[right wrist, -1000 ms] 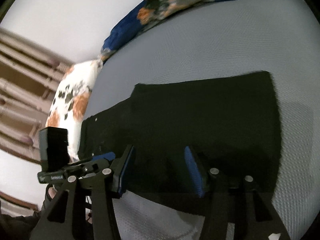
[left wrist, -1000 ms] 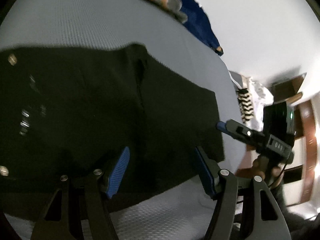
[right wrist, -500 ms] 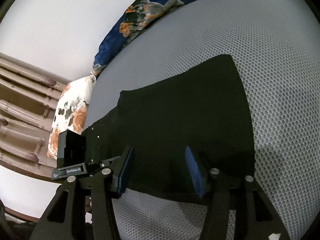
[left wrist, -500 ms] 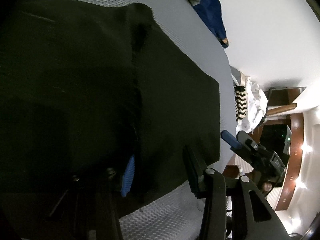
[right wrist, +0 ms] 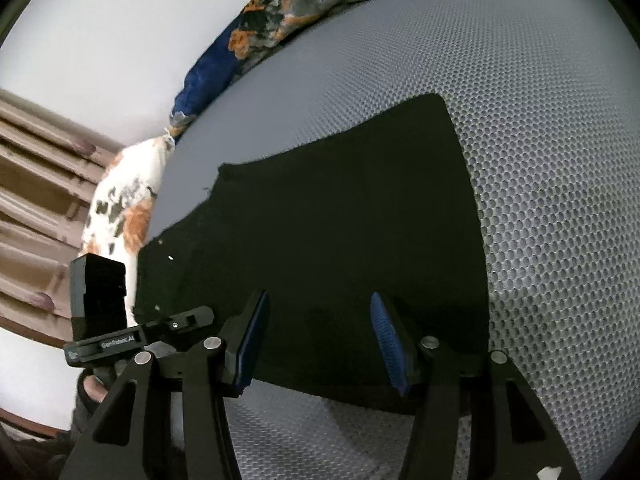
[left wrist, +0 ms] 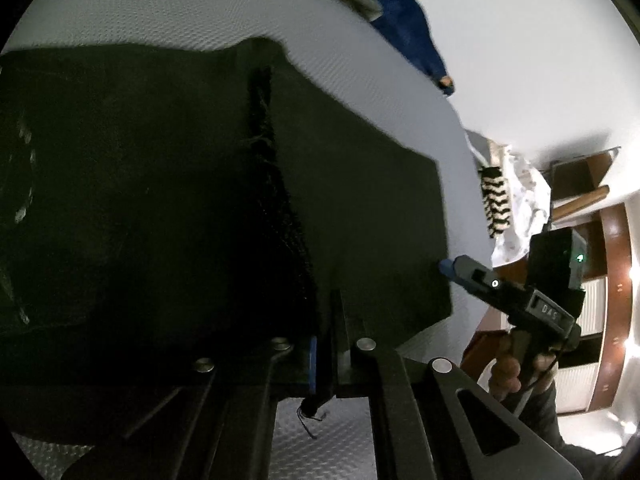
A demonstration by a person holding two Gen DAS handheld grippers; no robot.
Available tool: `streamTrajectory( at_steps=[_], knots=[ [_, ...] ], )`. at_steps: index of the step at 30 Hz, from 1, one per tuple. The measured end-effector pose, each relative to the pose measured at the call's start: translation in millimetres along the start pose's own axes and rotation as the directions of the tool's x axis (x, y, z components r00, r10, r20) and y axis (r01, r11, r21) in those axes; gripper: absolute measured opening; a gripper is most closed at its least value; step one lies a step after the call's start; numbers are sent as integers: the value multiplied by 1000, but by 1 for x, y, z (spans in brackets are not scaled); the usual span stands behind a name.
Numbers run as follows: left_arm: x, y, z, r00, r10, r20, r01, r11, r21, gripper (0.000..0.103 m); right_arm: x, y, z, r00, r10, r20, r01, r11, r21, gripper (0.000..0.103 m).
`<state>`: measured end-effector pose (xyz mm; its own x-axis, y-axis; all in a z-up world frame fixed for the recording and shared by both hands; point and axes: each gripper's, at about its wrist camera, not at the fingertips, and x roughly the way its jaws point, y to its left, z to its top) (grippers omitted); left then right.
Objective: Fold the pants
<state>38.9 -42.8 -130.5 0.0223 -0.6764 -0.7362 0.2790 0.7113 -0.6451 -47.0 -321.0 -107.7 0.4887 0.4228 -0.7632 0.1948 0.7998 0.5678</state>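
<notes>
Black pants [left wrist: 160, 200] lie flat on a grey mesh mattress [left wrist: 180, 4]. In the left wrist view my left gripper [left wrist: 324, 360] is shut on the pants' near edge, with a pinch of fabric and loose threads hanging below the pads. To its right, my right gripper [left wrist: 448, 268] touches the pants' right side, held by a hand [left wrist: 506, 372]. In the right wrist view my right gripper [right wrist: 316, 344] stands open over the near edge of the pants [right wrist: 340, 220], blue pads apart and not pressing the cloth. My left gripper [right wrist: 188, 320] sits at the pants' left corner.
A blue floral blanket [right wrist: 260, 36] lies along the far edge of the mattress [right wrist: 540, 140]. A white pillow with orange patches [right wrist: 120, 208] sits at its left end. A striped cloth [left wrist: 494, 200] and wooden furniture [left wrist: 616, 280] stand beyond the right side.
My left gripper's jaws went from wide apart to shut on the pants' near edge. The right gripper stayed open and came a little lower over the cloth.
</notes>
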Motion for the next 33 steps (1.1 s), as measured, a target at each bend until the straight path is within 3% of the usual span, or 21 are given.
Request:
streamTrajectory(
  at_steps=[4, 8, 10, 13, 17, 19, 23, 26, 33],
  knots=[
    [12, 8, -3, 999, 45, -31, -45, 999, -15, 5, 17, -2, -4, 997, -73, -30, 73, 997, -24, 49],
    [6, -6, -1, 990, 138, -3, -137, 988, 73, 10, 16, 2, 1, 995, -101, -27, 99, 994, -52, 49],
    [-2, -14, 3, 981, 190, 37, -193, 974, 118, 17, 11, 7, 9, 993, -119, 12, 119, 990, -69, 50],
    [-18, -23, 12, 961, 243, 133, -264, 950, 166, 18, 7, 14, 27, 975, -207, 79, 216, 968, -128, 50],
    [-22, -39, 29, 935, 272, 227, -324, 917, 234, 22, 14, 16, 53, 951, -281, 129, 301, 937, -178, 50],
    [-14, -46, 41, 927, 280, 250, -344, 899, 270, 28, 21, 17, 65, 938, -317, 140, 340, 919, -198, 50],
    [9, -50, 60, 918, 306, 253, -376, 875, 305, 28, 35, 10, 79, 929, -347, 130, 368, 909, -198, 49],
    [36, -45, 75, 912, 352, 213, -403, 867, 292, 28, 43, 8, 82, 927, -355, 122, 373, 907, -196, 48],
    [41, -41, 81, 908, 362, 213, -413, 860, 300, 28, 42, 10, 82, 925, -363, 114, 379, 902, -206, 48]
  ],
)
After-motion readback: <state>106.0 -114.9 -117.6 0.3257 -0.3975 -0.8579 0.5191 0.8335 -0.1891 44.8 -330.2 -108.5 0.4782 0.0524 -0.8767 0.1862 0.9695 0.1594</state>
